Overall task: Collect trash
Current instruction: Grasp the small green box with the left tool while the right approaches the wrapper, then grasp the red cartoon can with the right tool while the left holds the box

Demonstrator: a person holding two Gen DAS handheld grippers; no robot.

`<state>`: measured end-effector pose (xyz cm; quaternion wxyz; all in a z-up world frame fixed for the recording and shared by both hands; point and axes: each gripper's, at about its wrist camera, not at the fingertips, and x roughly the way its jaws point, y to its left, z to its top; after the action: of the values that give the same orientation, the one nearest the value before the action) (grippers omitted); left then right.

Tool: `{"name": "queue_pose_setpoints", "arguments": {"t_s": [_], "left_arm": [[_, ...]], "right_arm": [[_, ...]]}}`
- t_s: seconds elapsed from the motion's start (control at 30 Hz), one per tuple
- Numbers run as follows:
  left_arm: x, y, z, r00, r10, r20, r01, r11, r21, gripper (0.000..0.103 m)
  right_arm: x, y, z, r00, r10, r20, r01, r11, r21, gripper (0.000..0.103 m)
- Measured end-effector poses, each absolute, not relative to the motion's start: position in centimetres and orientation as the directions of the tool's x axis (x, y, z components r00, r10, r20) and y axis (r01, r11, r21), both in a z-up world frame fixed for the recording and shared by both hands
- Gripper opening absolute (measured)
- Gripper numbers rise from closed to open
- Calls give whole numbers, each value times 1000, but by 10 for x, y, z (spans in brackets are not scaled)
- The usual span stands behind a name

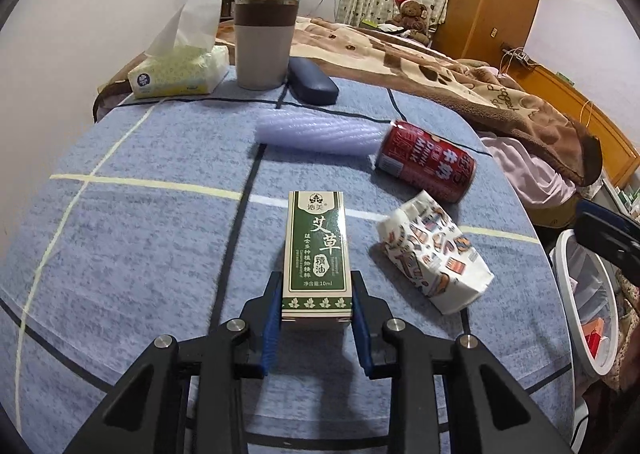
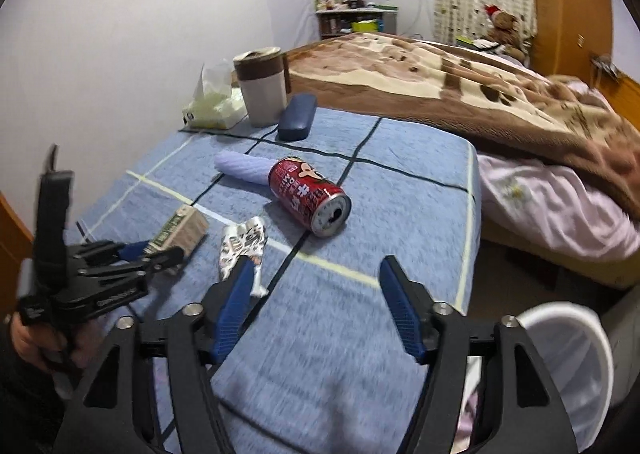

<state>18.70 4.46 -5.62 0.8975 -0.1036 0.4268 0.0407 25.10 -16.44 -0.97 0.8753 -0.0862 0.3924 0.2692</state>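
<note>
A green-and-white carton (image 1: 316, 250) lies on the blue checked cloth (image 1: 140, 238), and my left gripper (image 1: 317, 280) is shut on its near end, blue pads pressing both sides. The same carton (image 2: 182, 228) and left gripper (image 2: 160, 252) show at the left of the right wrist view. A red drink can (image 2: 310, 196) lies on its side in the middle, with a crumpled printed wrapper (image 2: 242, 244) in front of it. My right gripper (image 2: 317, 262) hovers open over bare cloth, with nothing between its fingers, just right of the wrapper.
A lavender ribbed sleeve (image 1: 320, 134) lies behind the can (image 1: 426, 162). At the far end stand a tissue pack (image 1: 180, 70), a lidded cup (image 1: 264, 46) and a dark glasses case (image 1: 312, 82). A white lined bin (image 2: 572, 358) sits off the right edge. A bed lies beyond.
</note>
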Motion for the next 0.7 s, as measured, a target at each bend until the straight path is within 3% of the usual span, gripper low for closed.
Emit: {"name": "queue_pose_setpoints", "arguments": {"t_s": [0.7], "left_arm": [[207,75,-67,628,-86,-773,-134,967,-217,32]], "right_arm": [[317,-115,-40,506,394,-767,-614,790,1,70]]}}
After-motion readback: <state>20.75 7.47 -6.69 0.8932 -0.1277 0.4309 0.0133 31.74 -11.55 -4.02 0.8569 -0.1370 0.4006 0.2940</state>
